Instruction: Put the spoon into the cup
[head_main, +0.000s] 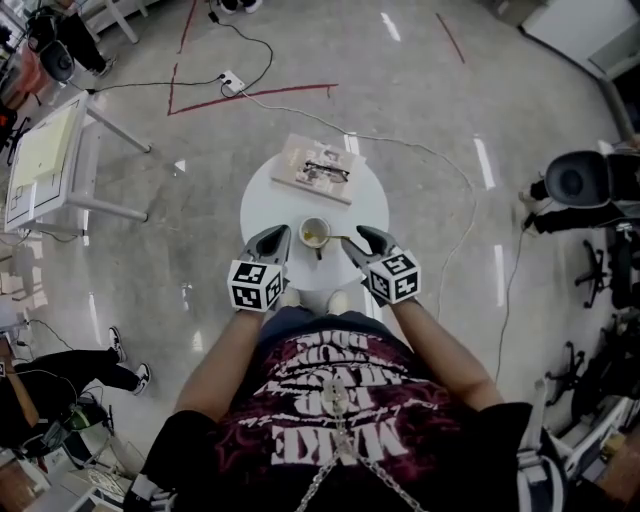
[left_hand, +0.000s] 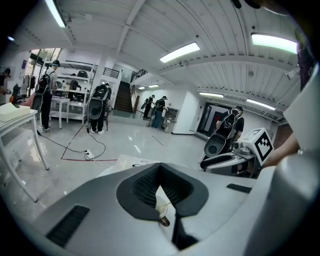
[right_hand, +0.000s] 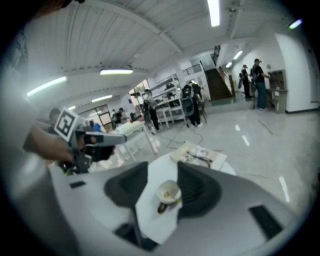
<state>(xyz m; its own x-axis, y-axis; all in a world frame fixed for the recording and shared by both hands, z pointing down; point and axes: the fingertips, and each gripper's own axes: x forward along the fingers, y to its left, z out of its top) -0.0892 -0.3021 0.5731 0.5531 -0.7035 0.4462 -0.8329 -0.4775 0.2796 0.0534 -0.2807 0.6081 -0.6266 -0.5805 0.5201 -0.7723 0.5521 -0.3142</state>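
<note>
left tongs (left_hand: 160, 167): tips together, empty | right tongs (right_hand: 163, 166): wide apart, empty, cup (right_hand: 169, 191) beyond

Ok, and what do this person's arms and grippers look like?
Both the left gripper and right gripper are smooth grey shells with dark ribbed fingers, each carrying a white cube of black square markers. No cables show. The person wears a dark short-sleeved T-shirt with white and reddish print.

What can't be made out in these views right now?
Spoon: tiny in the head view, blurred in the right gripper view; unclear if its bowl is in the cup.
Cup contents: too small, blurred.
Cup in left gripper view: mostly hidden behind the fingers.
Book print: too small.
</note>
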